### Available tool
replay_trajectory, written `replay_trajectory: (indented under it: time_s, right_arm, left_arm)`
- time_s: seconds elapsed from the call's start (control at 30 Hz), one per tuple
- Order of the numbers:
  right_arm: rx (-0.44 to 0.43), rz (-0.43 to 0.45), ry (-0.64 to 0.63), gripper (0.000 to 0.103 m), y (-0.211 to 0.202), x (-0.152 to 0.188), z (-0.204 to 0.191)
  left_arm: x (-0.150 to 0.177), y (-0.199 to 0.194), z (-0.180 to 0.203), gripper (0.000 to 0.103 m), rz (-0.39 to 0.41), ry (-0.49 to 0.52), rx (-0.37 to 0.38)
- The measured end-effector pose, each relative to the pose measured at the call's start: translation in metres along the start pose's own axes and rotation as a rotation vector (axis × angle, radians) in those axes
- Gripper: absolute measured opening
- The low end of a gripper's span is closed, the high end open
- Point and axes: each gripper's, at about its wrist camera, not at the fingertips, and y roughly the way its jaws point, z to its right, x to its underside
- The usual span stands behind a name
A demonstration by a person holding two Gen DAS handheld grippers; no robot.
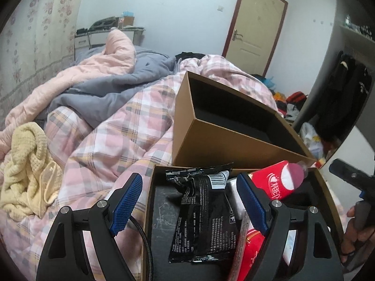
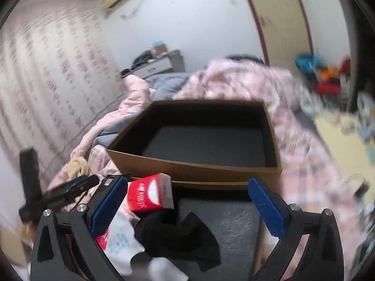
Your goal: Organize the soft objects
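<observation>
Both tongs open over the near box, nothing gripped yet.

On the bed (image 1: 131, 121), the near box (image 1: 150, 201) holds a black packet (image 1: 201, 217), a red tissue pack (image 2: 150, 195), a black cloth (image 2: 180, 234) and a white bag (image 2: 121, 245); the far box (image 2: 199, 166) just behind it looks empty. The left tongs (image 1: 189, 203) stand wide apart around the black packet without pressing it. The right tongs (image 2: 187, 206) gape wide above the black cloth, empty. This looks like the picking step: choosing a soft item to sort. The next move probably calls for lowering one pair of tongs onto the cloth and closing gently, then carrying it to the far box. A yellow knit (image 1: 28, 171) lies on the bed, well apart from both boxes.
</observation>
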Motion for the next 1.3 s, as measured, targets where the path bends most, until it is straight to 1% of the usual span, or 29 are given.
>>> replay_trajectory:
  time_s: [0.03, 0.1, 0.2, 0.27, 0.43, 0.53, 0.57, 0.63, 0.73, 0.8, 0.87, 0.93, 1.1, 1.2, 1.3]
  right_arm:
    - [0.039, -0.015, 0.006, 0.102, 0.003, 0.002, 0.002]
    - [0.079, -0.017, -0.001, 0.102, 0.003, 0.005, 0.002]
    - [0.105, 0.018, -0.031, 0.102, -0.002, 0.010, -0.005]
    - [0.128, 0.019, -0.047, 0.102, -0.003, 0.012, -0.008]
    - [0.168, 0.004, -0.072, 0.102, 0.004, 0.012, -0.011]
    - [0.201, 0.023, -0.050, 0.102, 0.002, 0.012, -0.005]
    - [0.202, 0.025, -0.036, 0.102, 0.002, 0.012, -0.002]
    - [0.197, 0.032, 0.003, 0.102, -0.001, 0.012, 0.005]
    - [0.196, 0.047, 0.041, 0.102, -0.005, 0.012, 0.011]
    - [0.204, 0.058, 0.055, 0.102, -0.006, 0.012, 0.013]
    - [0.227, 0.056, 0.059, 0.102, -0.006, 0.012, 0.013]
    - [0.258, 0.050, 0.052, 0.102, -0.003, 0.012, 0.011]
    - [0.283, 0.040, 0.022, 0.102, 0.000, 0.012, 0.008]
    - [0.286, 0.036, 0.013, 0.102, 0.001, 0.012, 0.007]
    - [0.287, 0.031, 0.014, 0.102, 0.001, 0.012, 0.008]
  left_arm:
    - [0.000, -0.001, 0.001, 0.080, 0.005, 0.003, 0.001]
    - [0.000, -0.002, 0.000, 0.080, 0.016, 0.001, 0.007]
    - [-0.001, 0.000, -0.006, 0.080, 0.015, -0.014, 0.011]
    - [-0.002, 0.002, -0.011, 0.080, 0.005, -0.035, 0.032]
    - [-0.006, 0.004, -0.030, 0.080, -0.004, -0.137, 0.086]
    - [-0.006, 0.006, -0.044, 0.080, -0.014, -0.223, 0.132]
    - [-0.006, 0.006, -0.050, 0.080, -0.013, -0.260, 0.128]
    - [-0.005, 0.007, -0.056, 0.080, -0.011, -0.301, 0.120]
    - [-0.005, 0.009, -0.058, 0.080, -0.021, -0.320, 0.115]
    - [-0.005, 0.008, -0.056, 0.080, -0.016, -0.309, 0.098]
    - [-0.005, 0.004, -0.051, 0.080, 0.010, -0.279, 0.067]
    - [-0.004, -0.001, -0.040, 0.080, 0.042, -0.225, 0.025]
    - [-0.003, 0.003, -0.017, 0.080, 0.013, -0.089, -0.017]
    - [0.000, 0.003, -0.006, 0.080, 0.014, -0.026, -0.040]
    - [0.004, 0.005, 0.010, 0.080, 0.008, 0.067, -0.068]
